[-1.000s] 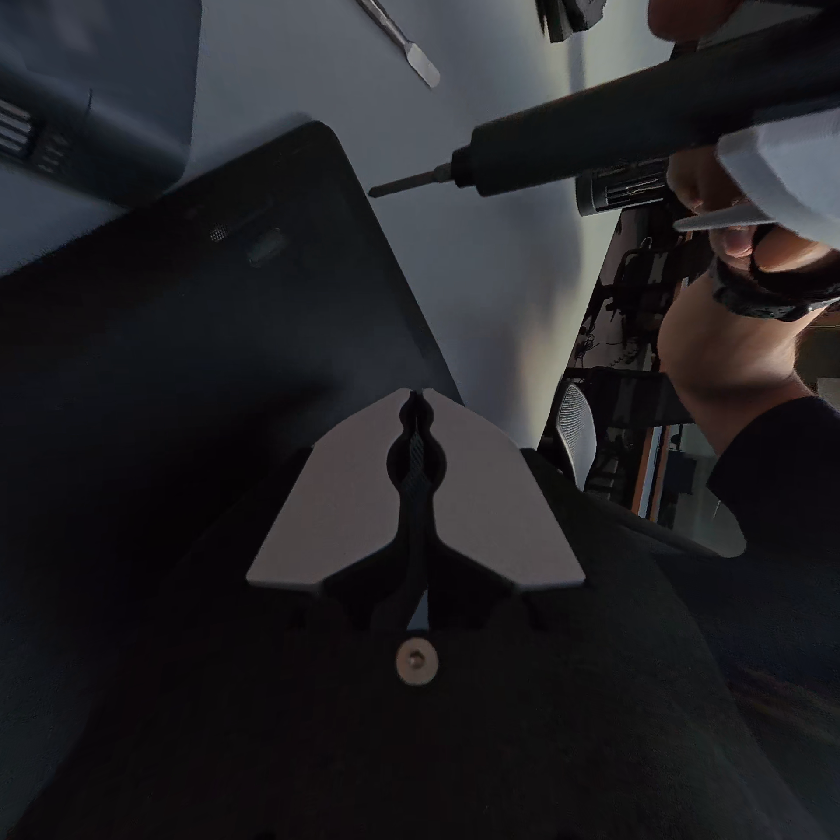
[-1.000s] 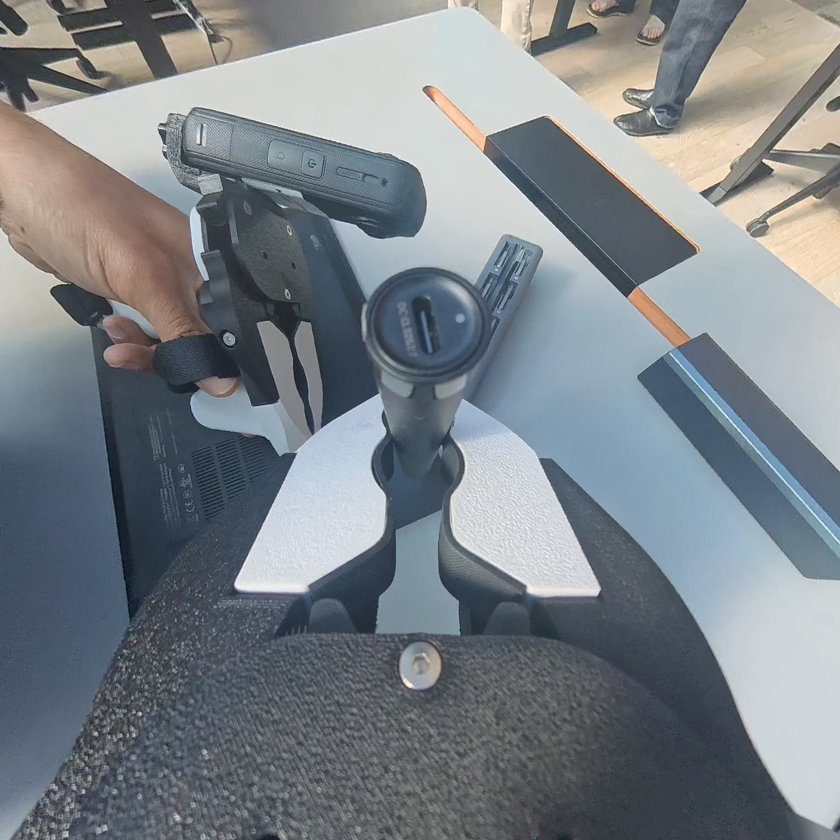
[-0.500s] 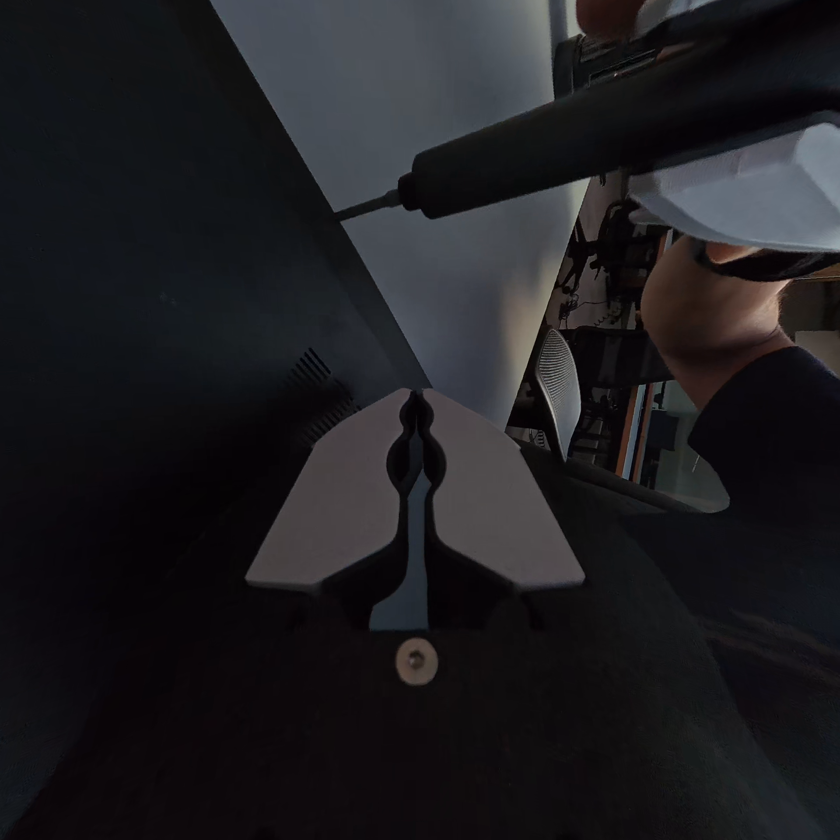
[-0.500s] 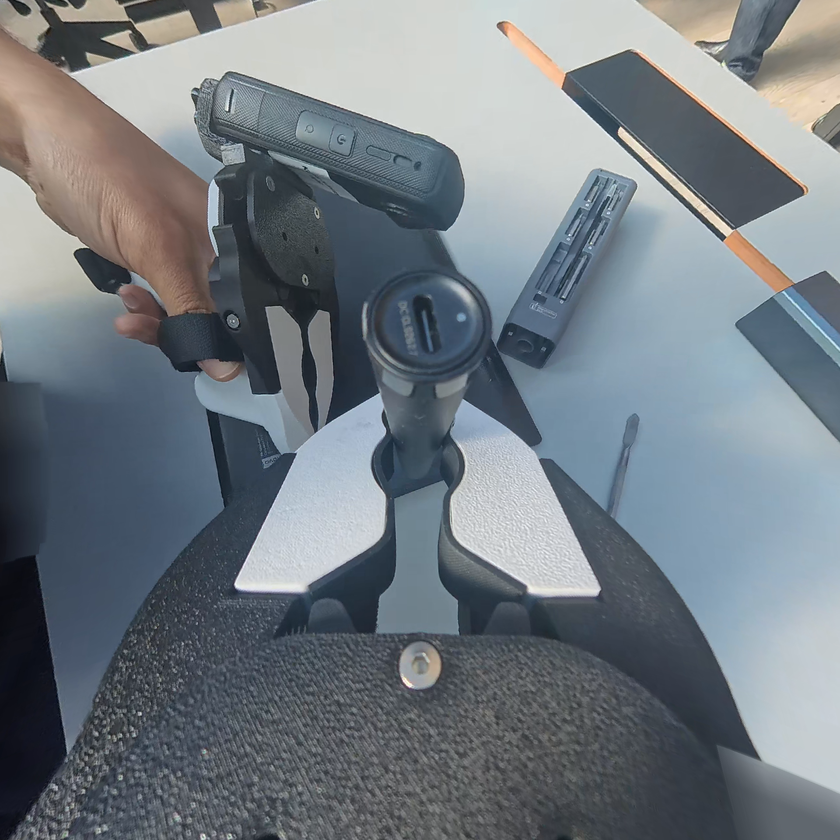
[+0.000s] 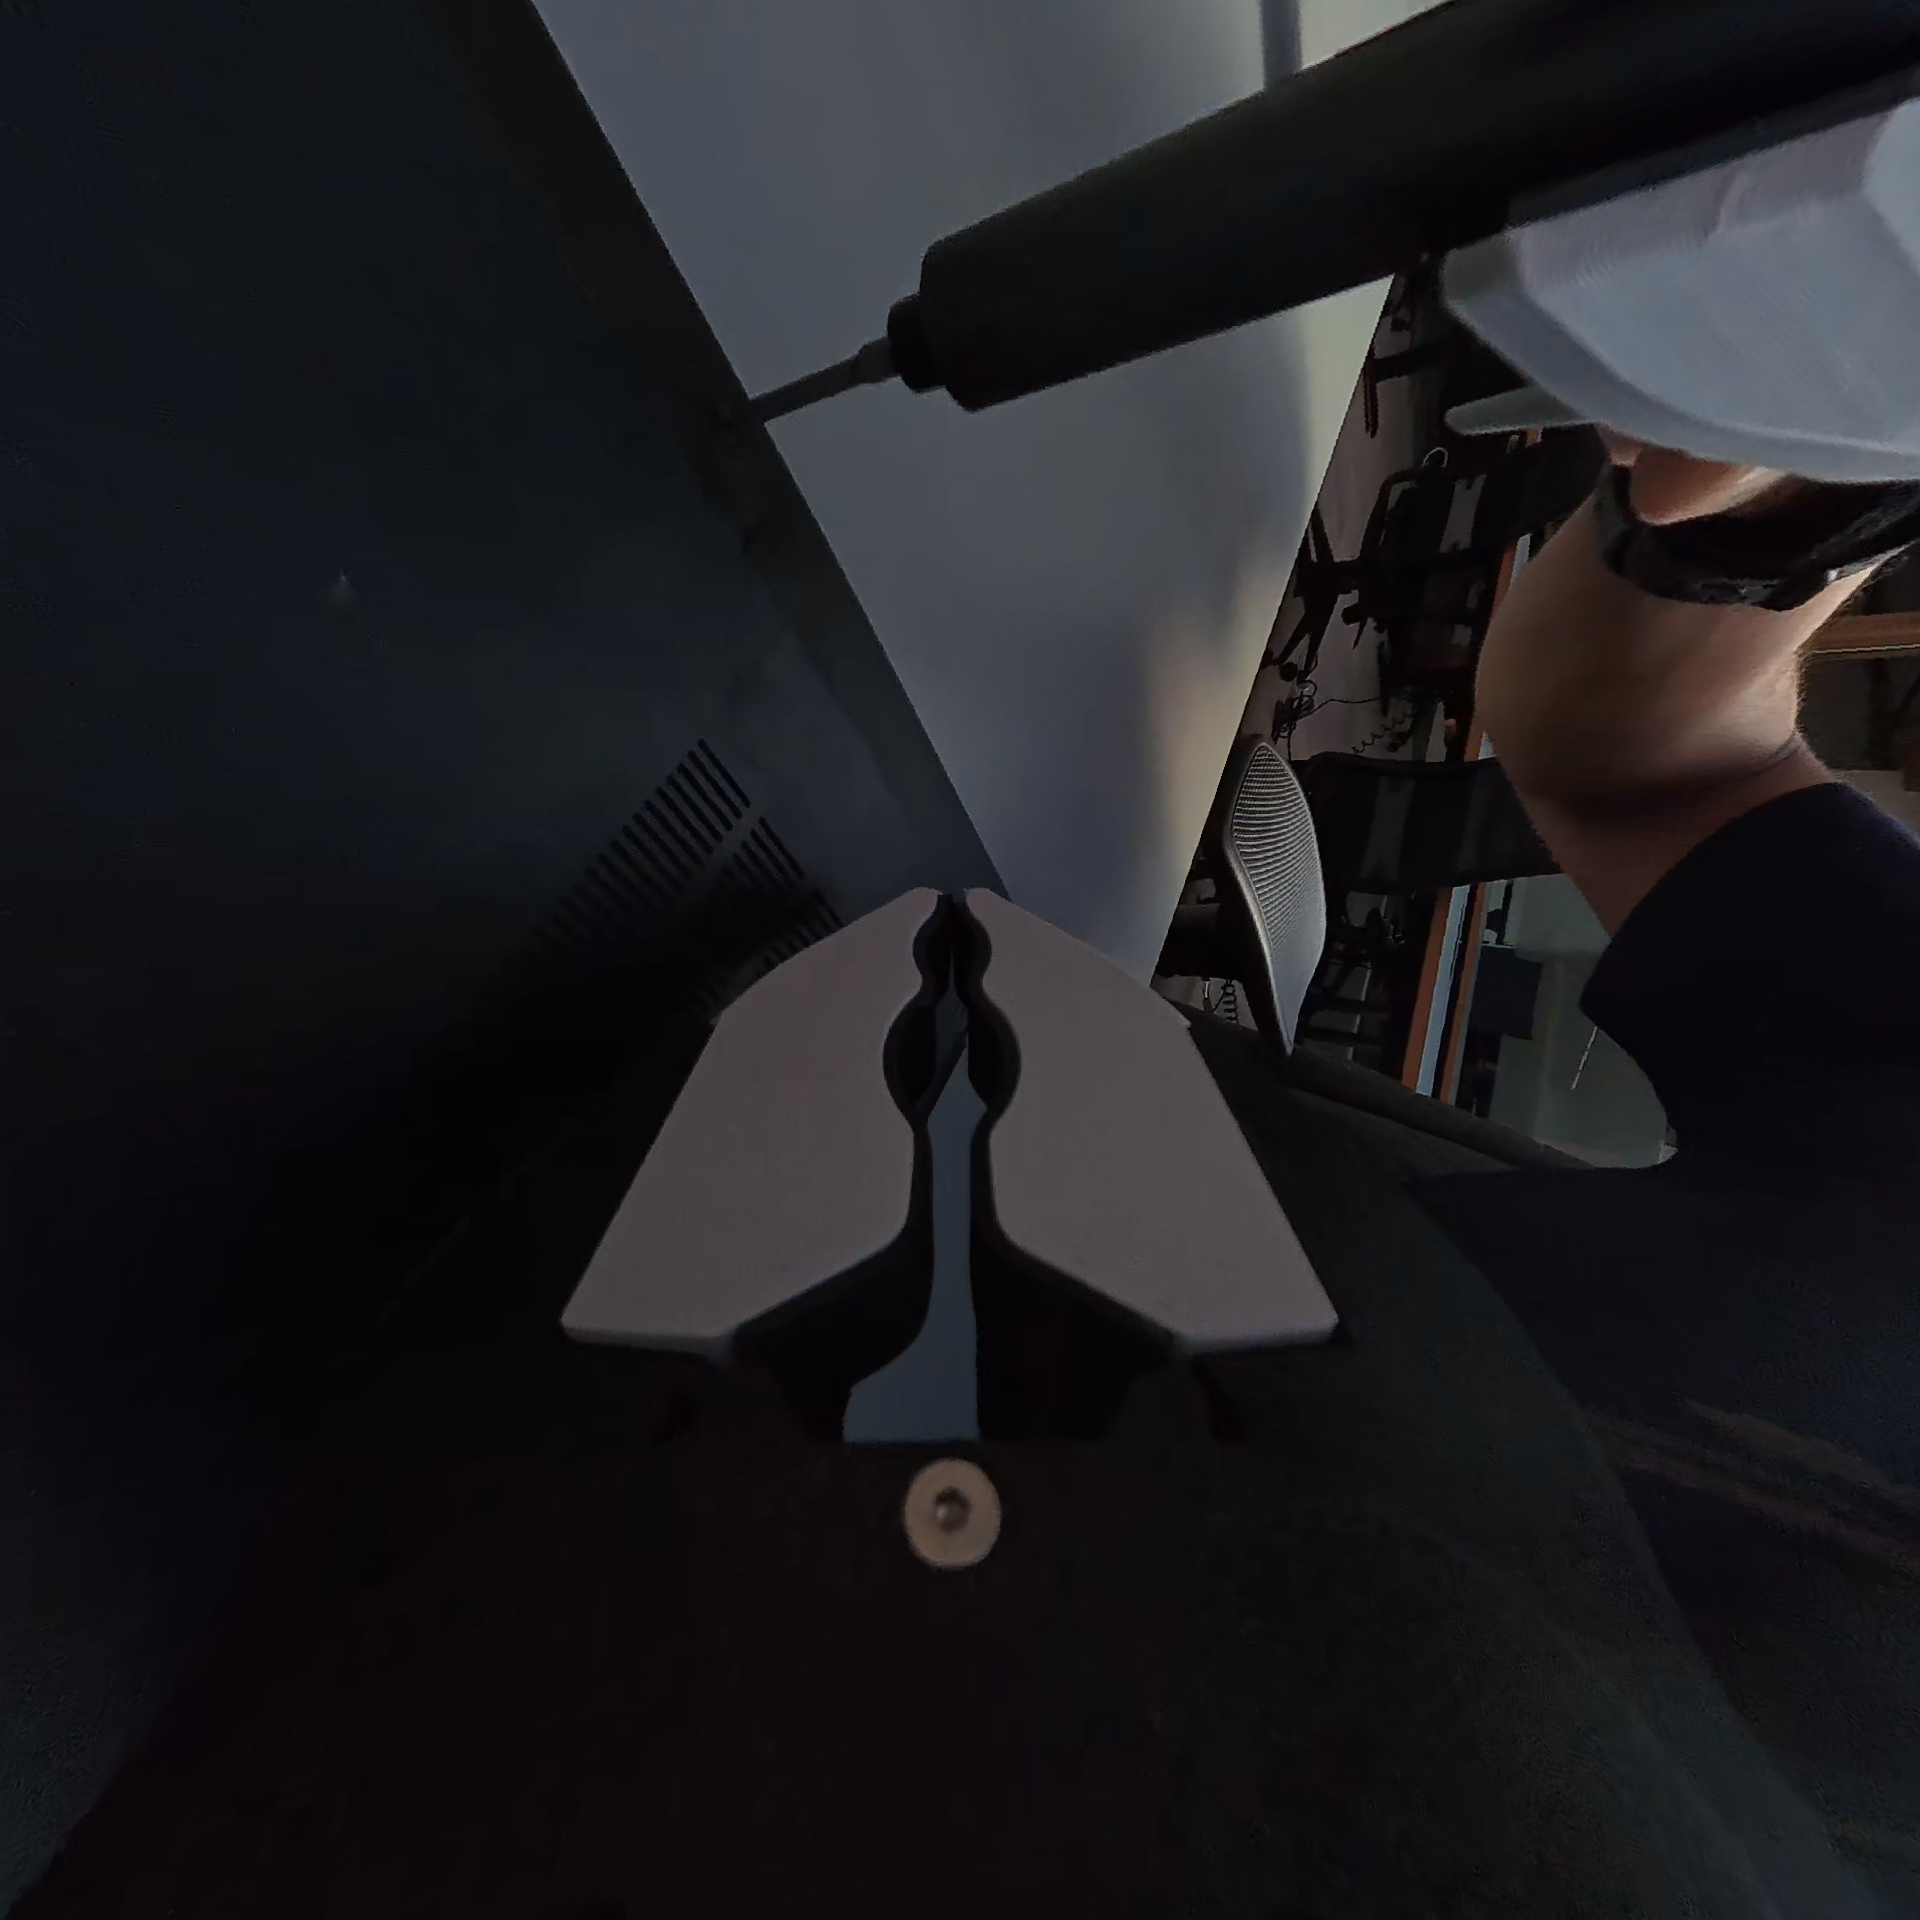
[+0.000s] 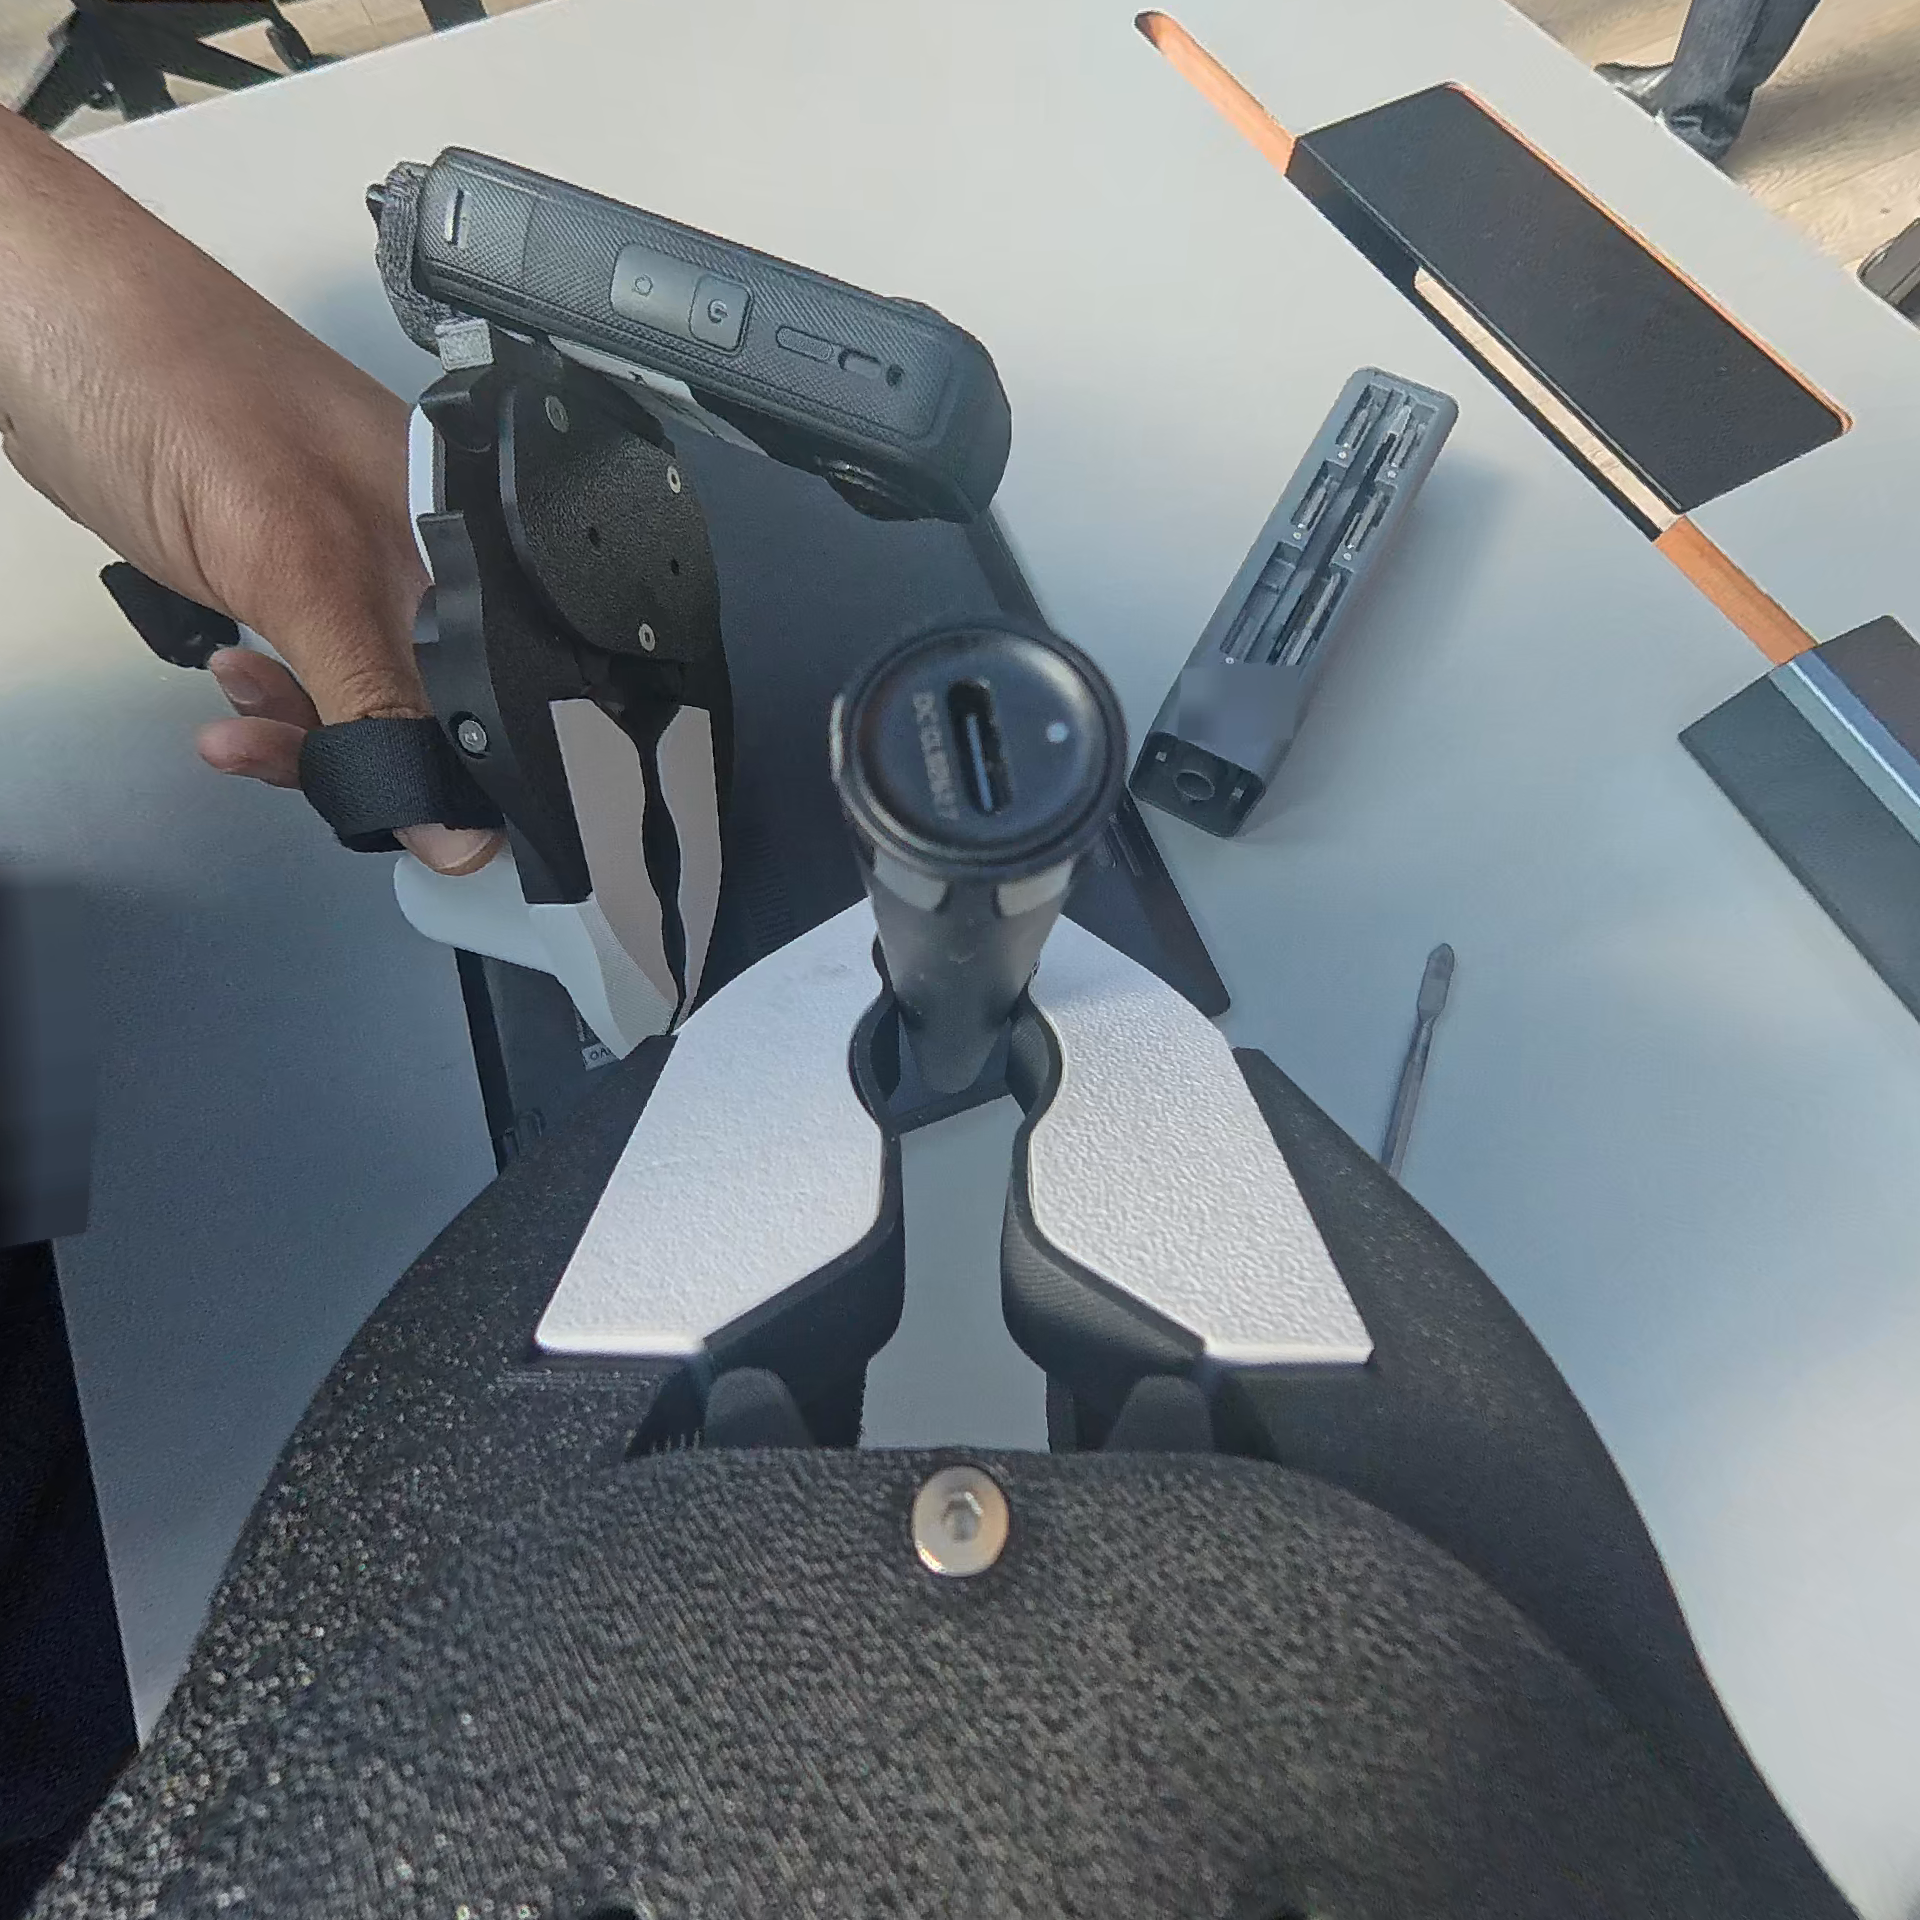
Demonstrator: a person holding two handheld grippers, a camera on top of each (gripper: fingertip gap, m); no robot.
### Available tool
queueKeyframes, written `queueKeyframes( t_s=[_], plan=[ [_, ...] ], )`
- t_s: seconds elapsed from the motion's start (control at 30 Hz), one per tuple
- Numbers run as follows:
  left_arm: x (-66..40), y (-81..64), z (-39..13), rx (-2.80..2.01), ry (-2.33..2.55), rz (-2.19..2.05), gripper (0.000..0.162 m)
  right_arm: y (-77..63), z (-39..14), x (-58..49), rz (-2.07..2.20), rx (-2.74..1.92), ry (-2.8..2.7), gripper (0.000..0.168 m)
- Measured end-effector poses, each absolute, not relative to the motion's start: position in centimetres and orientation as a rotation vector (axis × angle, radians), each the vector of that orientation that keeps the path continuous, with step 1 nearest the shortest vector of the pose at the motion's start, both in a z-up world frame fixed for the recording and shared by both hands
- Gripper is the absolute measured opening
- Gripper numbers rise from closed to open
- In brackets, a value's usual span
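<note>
A pale grey table (image 6: pixel 1039 156) is seen under daylight, with an office chair (image 5: pixel 1273 873) and dim furniture beyond its edge in the left wrist view. On the table a black laptop (image 5: pixel 364 520) lies bottom up; its underside is matte and dark, marked by a block of slanted vent slots, with a rounded edge running diagonally across the left wrist view.

The right gripper (image 6: pixel 951 1049) is clenched around a black electric screwdriver (image 6: pixel 977 748), a slim cylindrical tool whose round rear cap carries a slot-shaped charging port and a small pale dot. From the left wrist view its barrel is seen to narrow to a thin metal bit, the tip of which is set at the laptop's edge; whether it sits in a screw cannot be told, the area being dark.

The left gripper (image 5: pixel 951 914) is closed with nothing between its white fingers (image 5: pixel 790 1132), and it is held low over the laptop's underside near the vents. In the right wrist view it is seen gripped by a hand (image 6: pixel 208 499), a black camera (image 6: pixel 707 322) being mounted on top.

To the right of the laptop a grey bit case (image 6: pixel 1299 623) lies open, and a thin metal pry tool (image 6: pixel 1418 1049) rests near it. Two dark flat panels (image 6: pixel 1558 291) are set into the table farther off.
</note>
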State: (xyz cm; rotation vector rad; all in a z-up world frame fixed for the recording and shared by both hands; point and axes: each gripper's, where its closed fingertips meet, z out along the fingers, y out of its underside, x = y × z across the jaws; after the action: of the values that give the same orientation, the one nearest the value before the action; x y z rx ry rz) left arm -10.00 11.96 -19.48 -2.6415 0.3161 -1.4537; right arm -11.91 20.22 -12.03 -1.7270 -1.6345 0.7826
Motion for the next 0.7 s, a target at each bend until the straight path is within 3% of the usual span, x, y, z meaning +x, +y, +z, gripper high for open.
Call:
queueKeyframes(
  t_s=[0.23, 0.43, 0.7],
  plan=[
    [-11.0, 10.8, -18.8, -2.627, 0.304, -1.448, 0.000, 20.1, -12.0, -12.4, 0.742, -1.745, -1.652, 0.016],
    [-12.5, 7.8, -18.7, -2.629, 0.272, -1.455, 0.000, 19.2, -8.2, -13.7, 0.873, -1.673, -1.588, 0.016],
    [-14.0, 3.9, -19.5, -2.631, 0.197, -1.474, 0.000, 14.4, -9.6, -18.2, 0.978, -1.590, -1.719, 0.016]
  ],
)
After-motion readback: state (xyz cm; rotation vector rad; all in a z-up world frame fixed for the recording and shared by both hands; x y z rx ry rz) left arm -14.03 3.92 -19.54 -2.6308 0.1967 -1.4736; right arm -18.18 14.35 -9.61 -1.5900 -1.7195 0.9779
